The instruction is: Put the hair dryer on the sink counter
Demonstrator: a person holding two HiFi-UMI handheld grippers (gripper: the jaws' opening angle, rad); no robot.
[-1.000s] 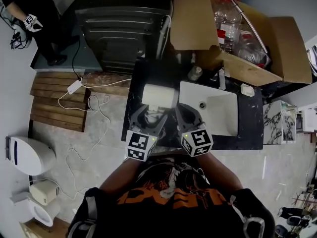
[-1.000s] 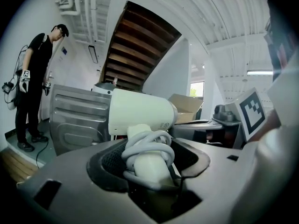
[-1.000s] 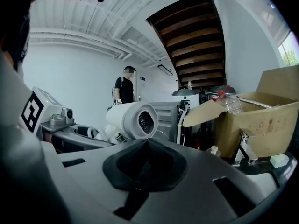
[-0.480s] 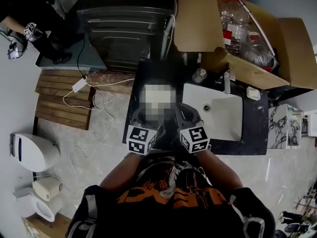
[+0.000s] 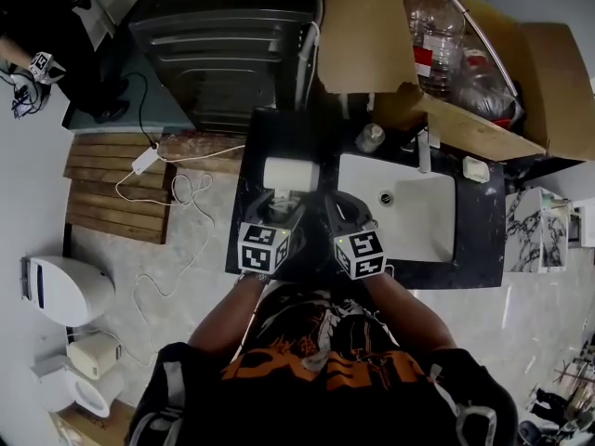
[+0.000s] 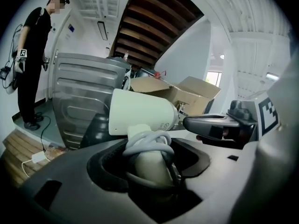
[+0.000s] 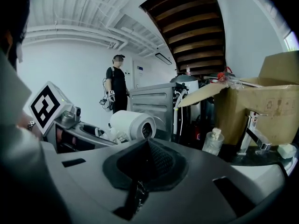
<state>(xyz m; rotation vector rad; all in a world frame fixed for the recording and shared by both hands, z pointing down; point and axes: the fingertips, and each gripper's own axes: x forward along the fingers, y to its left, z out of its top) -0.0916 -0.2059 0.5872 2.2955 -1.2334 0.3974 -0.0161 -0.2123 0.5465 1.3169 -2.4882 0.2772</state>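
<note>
Gripping the hair dryer (image 6: 140, 111) by its handle, the left claw (image 6: 149, 157) holds it over the dark counter (image 5: 249, 184) just left of the sink (image 5: 418, 212); the right claw (image 7: 148, 157), alongside, is closed and empty.

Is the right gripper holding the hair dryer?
No, the hair dryer is clamped by its handle in the left gripper; the right gripper has its jaws shut together beside it.

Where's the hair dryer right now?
Head view: hair dryer in the left gripper, over the left end of the counter, beside the sink basin.
</note>
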